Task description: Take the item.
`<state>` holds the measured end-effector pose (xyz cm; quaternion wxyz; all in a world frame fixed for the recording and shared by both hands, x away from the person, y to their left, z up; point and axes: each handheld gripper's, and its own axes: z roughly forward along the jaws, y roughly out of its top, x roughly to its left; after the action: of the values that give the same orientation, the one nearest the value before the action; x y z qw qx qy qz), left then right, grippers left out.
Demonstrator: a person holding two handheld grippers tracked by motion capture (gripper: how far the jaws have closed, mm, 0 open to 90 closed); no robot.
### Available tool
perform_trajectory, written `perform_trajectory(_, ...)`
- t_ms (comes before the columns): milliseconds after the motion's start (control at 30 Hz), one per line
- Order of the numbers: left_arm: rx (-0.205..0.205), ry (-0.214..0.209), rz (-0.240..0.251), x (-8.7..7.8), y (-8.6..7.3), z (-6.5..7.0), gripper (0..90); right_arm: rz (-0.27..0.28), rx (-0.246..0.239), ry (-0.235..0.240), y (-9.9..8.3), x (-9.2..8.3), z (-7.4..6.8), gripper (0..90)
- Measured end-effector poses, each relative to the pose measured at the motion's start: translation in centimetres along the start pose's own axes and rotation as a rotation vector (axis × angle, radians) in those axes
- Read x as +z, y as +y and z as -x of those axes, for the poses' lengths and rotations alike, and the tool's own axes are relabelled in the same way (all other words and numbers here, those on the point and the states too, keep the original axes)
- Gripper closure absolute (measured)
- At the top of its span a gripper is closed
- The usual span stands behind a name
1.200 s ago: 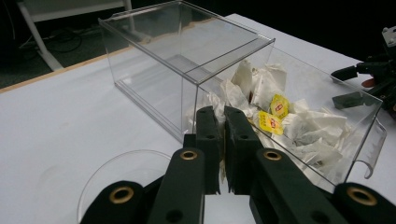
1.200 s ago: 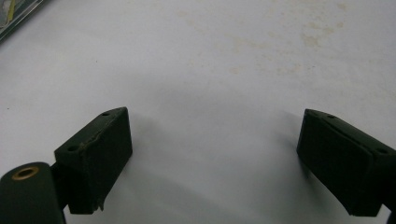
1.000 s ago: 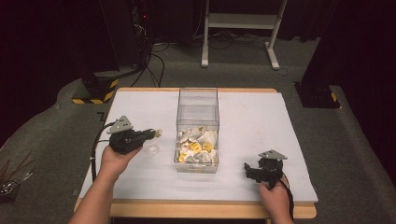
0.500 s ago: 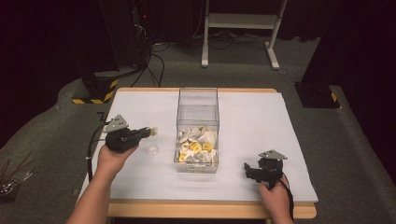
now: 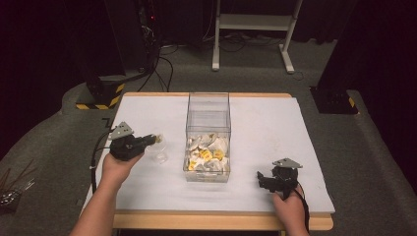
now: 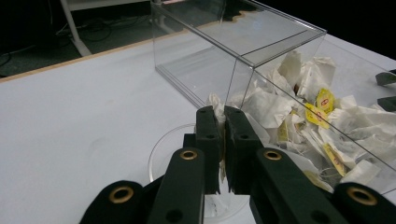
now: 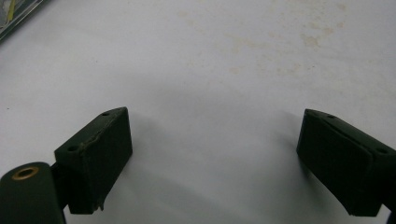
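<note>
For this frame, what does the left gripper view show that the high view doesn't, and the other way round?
Left gripper view: the left tongs up close, jaws pressed together on what looks like a thin tea bag, plus red marks on the yellow tags.

High view: the left hand, the right hand, the right tongs low at the table's near right, and a white stand behind.

Both: the clear box of tea bags, the glass dish under the left tongs, and the white table.

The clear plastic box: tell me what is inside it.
The clear box holds a heap of white tea bags with yellow tags, piled at its near end; the far end is bare. Bags at the bottom of the heap are covered by those above.
</note>
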<state>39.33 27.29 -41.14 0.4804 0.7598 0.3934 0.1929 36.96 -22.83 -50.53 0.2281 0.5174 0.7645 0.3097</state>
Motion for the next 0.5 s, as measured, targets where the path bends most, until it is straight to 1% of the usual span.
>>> perform_trajectory(33,-0.009,0.0,-0.003,0.16,-0.13,-0.02,85.7,0.0,0.0,0.0,0.0,0.0,0.0,10.3)
perform_trajectory(100,-0.011,0.0,-0.009,0.3,-0.23,-0.04,85.6,0.0,0.0,0.0,0.0,0.0,0.0,10.4)
perform_trajectory(133,-0.004,0.001,-0.014,0.43,-0.31,-0.1,85.6,0.0,0.0,0.0,0.0,0.0,0.0,10.4)
perform_trajectory(167,-0.006,0.003,-0.032,0.7,-0.48,-0.09,85.5,0.0,0.0,0.0,0.0,0.0,0.0,10.3)
perform_trajectory(200,-0.008,0.004,-0.037,0.8,-0.54,-0.06,85.4,0.0,0.0,0.0,0.0,0.0,0.0,10.4)
perform_trajectory(267,0.003,0.002,-0.048,0.99,-0.58,-0.12,85.2,0.0,0.0,0.0,0.0,0.0,0.0,10.4)
perform_trajectory(333,-0.003,0.0,-0.049,1.11,-0.59,-0.04,84.9,0.0,0.0,0.0,0.0,-0.01,0.0,10.4)
perform_trajectory(433,0.001,0.007,-0.052,1.15,-0.58,-0.06,83.4,0.0,0.0,0.0,0.0,-0.01,-0.01,10.4)
perform_trajectory(467,-0.007,0.01,-0.052,1.14,-0.59,-0.04,78.8,0.0,0.0,0.0,0.0,-0.01,-0.01,10.4)
perform_trajectory(500,0.001,0.017,-0.051,1.1,-0.58,-0.06,76.5,0.0,-0.001,0.0,0.0,-0.01,-0.01,10.4)
